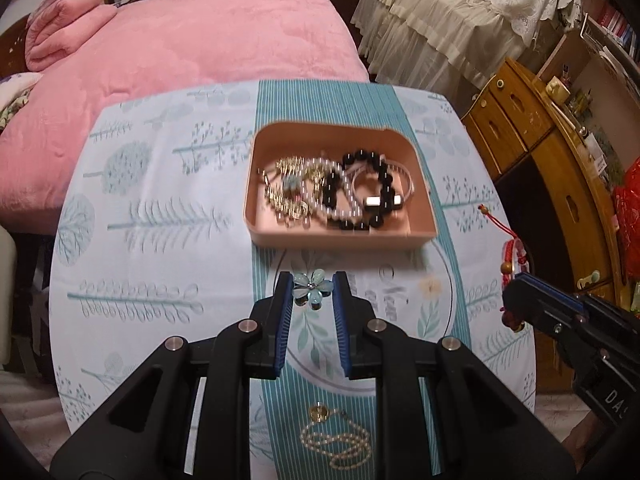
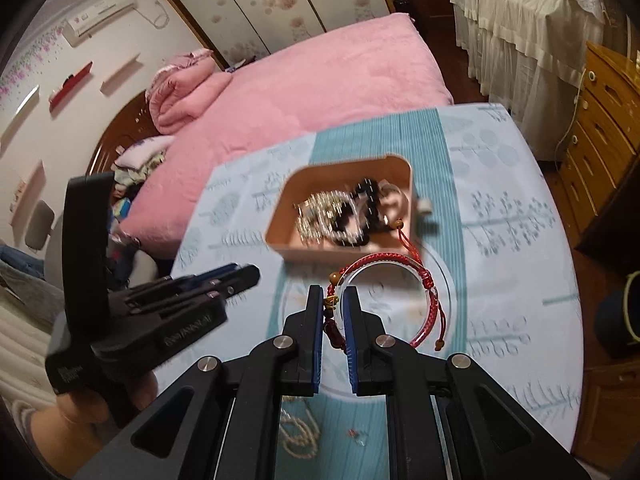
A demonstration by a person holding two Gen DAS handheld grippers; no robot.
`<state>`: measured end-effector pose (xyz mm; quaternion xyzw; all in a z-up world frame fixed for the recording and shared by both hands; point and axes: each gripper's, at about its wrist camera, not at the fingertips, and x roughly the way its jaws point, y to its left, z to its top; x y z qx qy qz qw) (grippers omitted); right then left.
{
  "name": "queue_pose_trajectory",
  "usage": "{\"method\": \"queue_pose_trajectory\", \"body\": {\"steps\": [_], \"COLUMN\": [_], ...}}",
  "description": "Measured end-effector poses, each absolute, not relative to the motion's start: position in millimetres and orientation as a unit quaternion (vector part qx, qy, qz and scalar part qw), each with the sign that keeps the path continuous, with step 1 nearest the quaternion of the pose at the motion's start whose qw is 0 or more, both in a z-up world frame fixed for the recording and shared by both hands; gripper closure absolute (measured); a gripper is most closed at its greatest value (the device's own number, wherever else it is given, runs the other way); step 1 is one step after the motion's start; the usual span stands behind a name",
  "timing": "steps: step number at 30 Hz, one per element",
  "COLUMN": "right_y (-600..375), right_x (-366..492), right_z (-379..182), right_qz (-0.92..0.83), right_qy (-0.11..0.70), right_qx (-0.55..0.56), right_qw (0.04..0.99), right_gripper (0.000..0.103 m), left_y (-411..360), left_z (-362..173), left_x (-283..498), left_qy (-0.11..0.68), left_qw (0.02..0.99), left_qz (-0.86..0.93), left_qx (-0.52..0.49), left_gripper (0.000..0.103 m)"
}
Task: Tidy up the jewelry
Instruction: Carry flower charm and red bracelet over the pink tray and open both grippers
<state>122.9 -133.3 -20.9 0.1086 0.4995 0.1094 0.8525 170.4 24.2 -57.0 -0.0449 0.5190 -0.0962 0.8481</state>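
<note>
A pink tray [image 1: 340, 240] [image 2: 320, 250] on the table holds black bead bracelets [image 1: 372, 188], a pearl strand and gold chains. My left gripper [image 1: 312, 290] is shut on a light-blue flower brooch [image 1: 312, 289], held above the tablecloth just short of the tray. My right gripper [image 2: 334, 300] is shut on a red cord bracelet [image 2: 400, 264] with wooden beads, which hangs off the fingertips near the tray's front edge. It also shows at the right edge of the left wrist view [image 1: 514, 264]. A pearl necklace [image 1: 336, 440] with a gold pendant lies on the cloth near me.
The round table has a blue-and-white leaf-print cloth [image 1: 160, 220]. A pink bed [image 1: 180, 48] stands behind it. A wooden dresser [image 1: 540, 152] is at the right. A lace-covered piece of furniture [image 1: 460, 12] is at the back right.
</note>
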Motion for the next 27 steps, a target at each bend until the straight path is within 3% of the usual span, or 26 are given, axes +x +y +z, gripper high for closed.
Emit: {"method": "queue_pose_trajectory", "body": {"steps": [14,27], "right_y": [-121.9,-106.7], "right_x": [226.0,275.4], "right_z": [-7.5,-51.5], "right_qz": [0.107,0.1], "right_qy": [0.477,0.513], "right_qx": [0.156,0.162], "right_qw": [0.858,0.837], "right_gripper": [0.093,0.092], "left_y": [18.7,16.8], "left_z": [-58.5,-89.8], "left_x": [241.1,269.4], "left_qy": [0.509,0.531], "left_qw": [0.854,0.841], "left_qz": [-0.102,-0.106], "left_qx": [-0.038,-0.029], "left_gripper": [0.086,0.086]}}
